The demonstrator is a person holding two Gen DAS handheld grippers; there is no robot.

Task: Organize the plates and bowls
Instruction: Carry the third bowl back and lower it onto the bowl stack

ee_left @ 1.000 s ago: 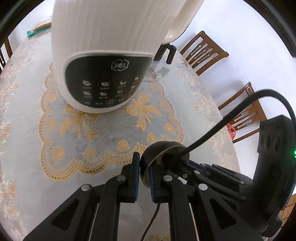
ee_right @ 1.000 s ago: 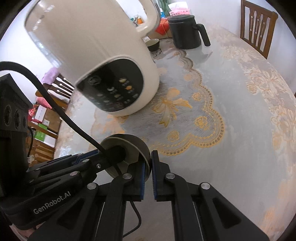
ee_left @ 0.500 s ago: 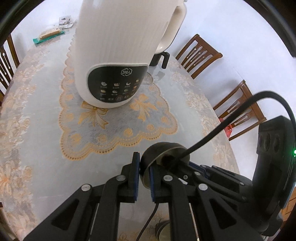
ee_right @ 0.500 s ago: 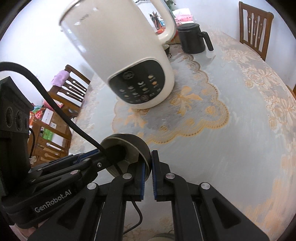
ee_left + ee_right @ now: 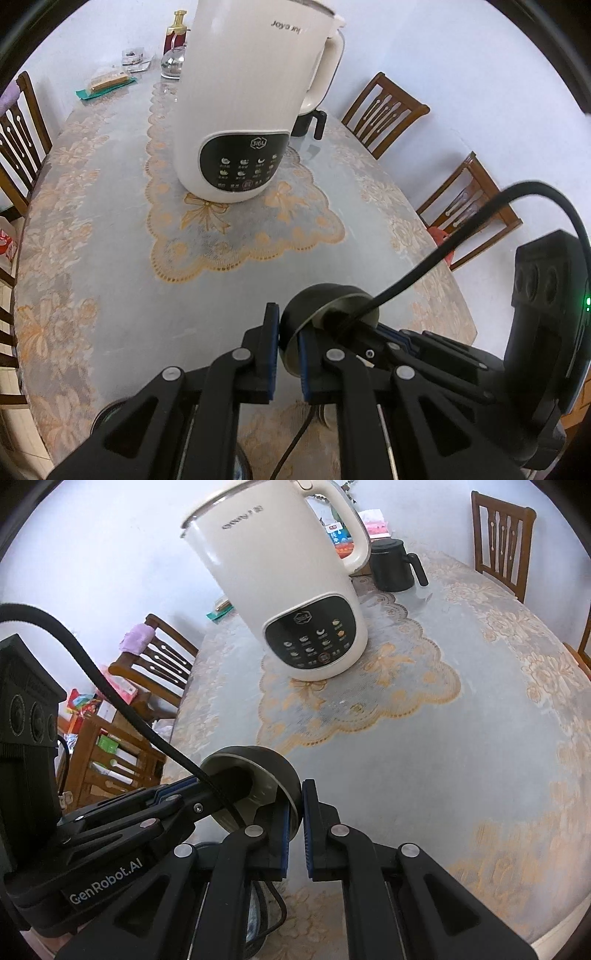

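A small dark bowl (image 5: 325, 306) with a pale inside is held on its side above the table, gripped by both grippers on its rim. My left gripper (image 5: 285, 354) is shut on the bowl's rim at one side. My right gripper (image 5: 294, 830) is shut on the same bowl (image 5: 258, 771) at the opposite side. Each gripper shows in the other's view, reaching into the bowl. Round rims of other dishes (image 5: 110, 413) peek out low under the fingers; little of them shows.
A tall white soy-milk maker (image 5: 251, 107) stands on a lace doily (image 5: 236, 236) mid-table. A black jug (image 5: 393, 566) stands behind it. Wooden chairs (image 5: 384, 110) ring the table. Packets and a bottle (image 5: 175, 35) sit at the far end.
Both grippers, still holding the bowl, have pulled back and up from the white appliance, which now looks smaller and farther away. Dishes have come into view below.
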